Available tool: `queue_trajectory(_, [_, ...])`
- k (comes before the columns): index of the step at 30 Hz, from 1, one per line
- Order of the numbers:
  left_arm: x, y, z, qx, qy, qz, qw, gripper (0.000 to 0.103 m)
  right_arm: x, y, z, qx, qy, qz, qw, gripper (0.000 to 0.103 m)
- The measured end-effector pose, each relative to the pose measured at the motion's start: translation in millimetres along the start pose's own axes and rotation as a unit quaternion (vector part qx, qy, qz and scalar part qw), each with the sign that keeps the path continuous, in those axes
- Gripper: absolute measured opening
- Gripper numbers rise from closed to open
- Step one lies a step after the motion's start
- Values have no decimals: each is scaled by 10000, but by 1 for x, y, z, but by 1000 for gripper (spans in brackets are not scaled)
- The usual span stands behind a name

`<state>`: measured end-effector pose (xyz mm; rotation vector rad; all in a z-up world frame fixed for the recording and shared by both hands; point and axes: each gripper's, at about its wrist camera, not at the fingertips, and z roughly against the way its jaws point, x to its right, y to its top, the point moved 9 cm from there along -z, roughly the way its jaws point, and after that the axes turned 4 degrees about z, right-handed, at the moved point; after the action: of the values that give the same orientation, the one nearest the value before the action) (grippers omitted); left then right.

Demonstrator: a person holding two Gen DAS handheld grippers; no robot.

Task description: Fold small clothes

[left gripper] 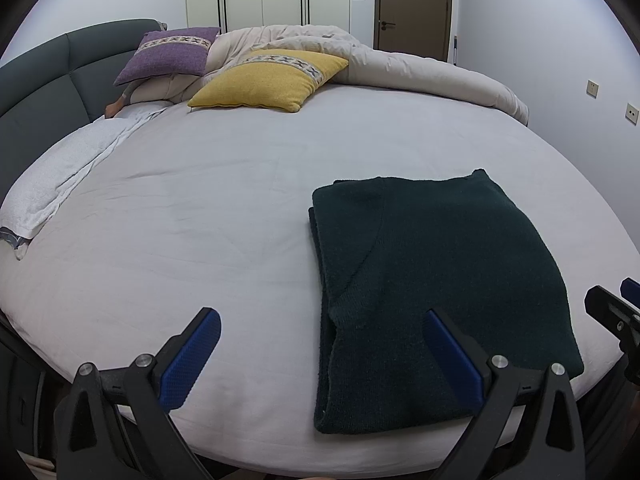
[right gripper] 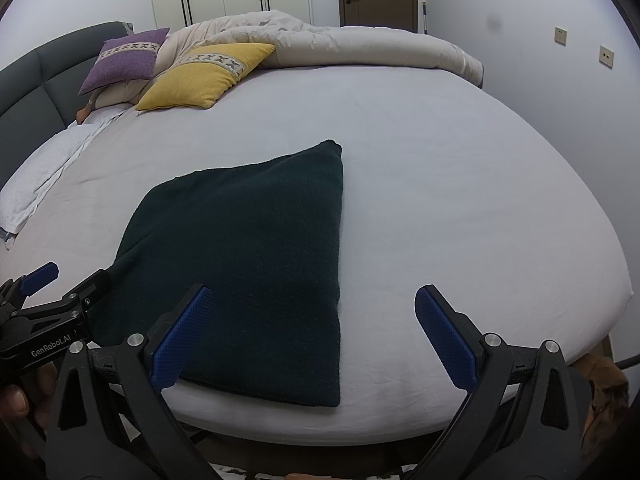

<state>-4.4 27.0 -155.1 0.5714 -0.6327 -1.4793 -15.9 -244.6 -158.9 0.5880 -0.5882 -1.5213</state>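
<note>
A dark green sweater [left gripper: 436, 280] lies folded into a flat rectangle on the near edge of a bed [left gripper: 200, 208] with a pale grey sheet. The left gripper [left gripper: 322, 350] hangs with its blue-padded jaws spread wide over the sweater's left edge, holding nothing. The right gripper [right gripper: 310, 330] is likewise spread wide and holding nothing, straddling the sweater's right edge. Far back on the bed sit a yellow cushion [left gripper: 268, 80], a purple cushion [left gripper: 168, 56] and a bunched beige duvet [left gripper: 400, 68]
</note>
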Motion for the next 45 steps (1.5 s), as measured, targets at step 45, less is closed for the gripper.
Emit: queue_trajectory(45, [6,-2,3,5,27,31,10000,103,-4,0,2,27,4,-28,10000,103])
